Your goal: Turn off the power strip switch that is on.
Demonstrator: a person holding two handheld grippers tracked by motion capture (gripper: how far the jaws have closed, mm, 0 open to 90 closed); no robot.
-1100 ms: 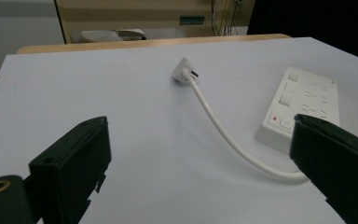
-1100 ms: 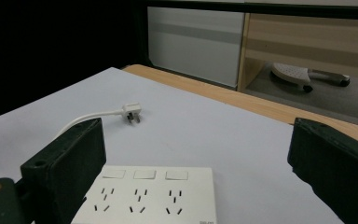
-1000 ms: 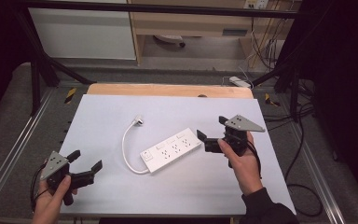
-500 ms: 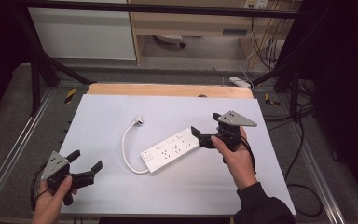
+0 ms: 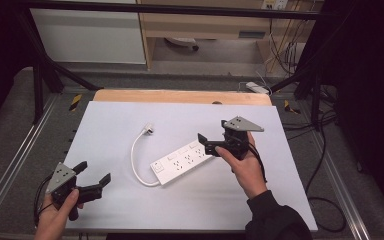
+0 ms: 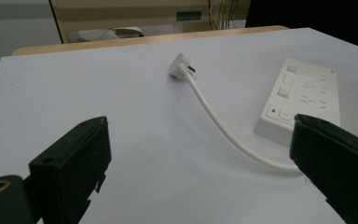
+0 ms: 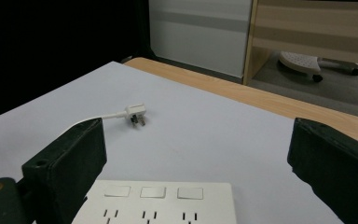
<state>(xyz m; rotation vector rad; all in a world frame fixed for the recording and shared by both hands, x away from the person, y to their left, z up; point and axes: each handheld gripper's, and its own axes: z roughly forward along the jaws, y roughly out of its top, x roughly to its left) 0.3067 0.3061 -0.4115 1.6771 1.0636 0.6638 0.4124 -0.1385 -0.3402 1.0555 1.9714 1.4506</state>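
A white power strip (image 5: 182, 161) lies in the middle of the frame in the high view, slanted on the pale bench (image 5: 110, 125). Its short white cord (image 5: 136, 162) loops off the lower left end and curls up to the plug (image 5: 149, 130), which rests flat on the bench a bit above and left of the strip.

The right tongs (image 5: 206, 142) hang just over the upper right end of the strip. They are wide open and hold nothing. In the right gripper view the strip's end sits low between the two black jaws, so a grab looks close.

The left tongs (image 5: 94, 174) are at the lower left of the frame, well apart from the strip. They are wide open too, and empty.

Here is what I think could go wrong. The strip is wide and smooth. If the right tongs close on just the tip, the strip may slip out or spin away on the slick bench. If they lift one end only, the far end may drag and tug the cord, and the plug could slide about. The left tongs are far off, so they cannot steady it yet.
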